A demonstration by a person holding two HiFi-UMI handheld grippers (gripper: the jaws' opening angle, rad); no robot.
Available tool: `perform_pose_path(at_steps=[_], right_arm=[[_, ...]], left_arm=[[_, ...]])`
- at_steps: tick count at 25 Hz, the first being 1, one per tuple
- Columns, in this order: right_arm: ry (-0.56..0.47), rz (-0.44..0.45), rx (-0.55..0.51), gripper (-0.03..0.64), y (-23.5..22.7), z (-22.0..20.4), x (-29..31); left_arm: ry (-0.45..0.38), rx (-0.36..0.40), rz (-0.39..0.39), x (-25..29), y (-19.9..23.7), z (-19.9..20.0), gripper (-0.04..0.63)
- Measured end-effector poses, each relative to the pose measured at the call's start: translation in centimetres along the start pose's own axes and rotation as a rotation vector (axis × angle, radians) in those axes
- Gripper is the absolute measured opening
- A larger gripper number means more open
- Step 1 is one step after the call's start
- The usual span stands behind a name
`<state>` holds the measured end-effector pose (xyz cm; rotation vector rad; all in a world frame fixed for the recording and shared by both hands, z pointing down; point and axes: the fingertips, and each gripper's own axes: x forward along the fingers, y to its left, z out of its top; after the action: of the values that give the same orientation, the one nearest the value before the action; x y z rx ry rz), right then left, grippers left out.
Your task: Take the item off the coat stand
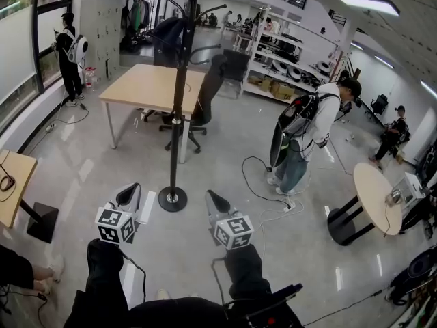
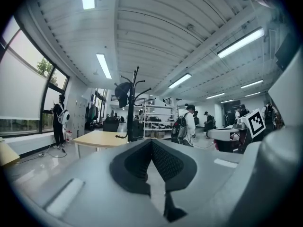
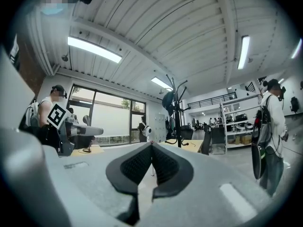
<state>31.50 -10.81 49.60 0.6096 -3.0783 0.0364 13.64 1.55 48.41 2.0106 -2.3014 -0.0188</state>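
Glossy grey floor (image 1: 218, 157), wooden table (image 1: 147, 87), shelving (image 1: 287, 63), windows (image 1: 15, 43) left, ceiling striplights (image 1: 369, 4).

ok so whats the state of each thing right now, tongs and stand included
left tongs: shut, empty
right tongs: shut, empty
coat stand: upright on the floor, apart from both tongs
dark item: hanging near the stand's top, not yet taken off
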Motion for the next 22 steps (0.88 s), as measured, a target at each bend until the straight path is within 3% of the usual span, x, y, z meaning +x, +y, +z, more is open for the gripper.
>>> perform_pose_path(at_steps=[22], right_arm=[[0.031, 0.057, -0.035, 0.002, 8.8, -0.2, 6.6]], left_arm=[[-0.032, -0.023, 0.042, -5.3, 8.6, -0.5, 0.002]])
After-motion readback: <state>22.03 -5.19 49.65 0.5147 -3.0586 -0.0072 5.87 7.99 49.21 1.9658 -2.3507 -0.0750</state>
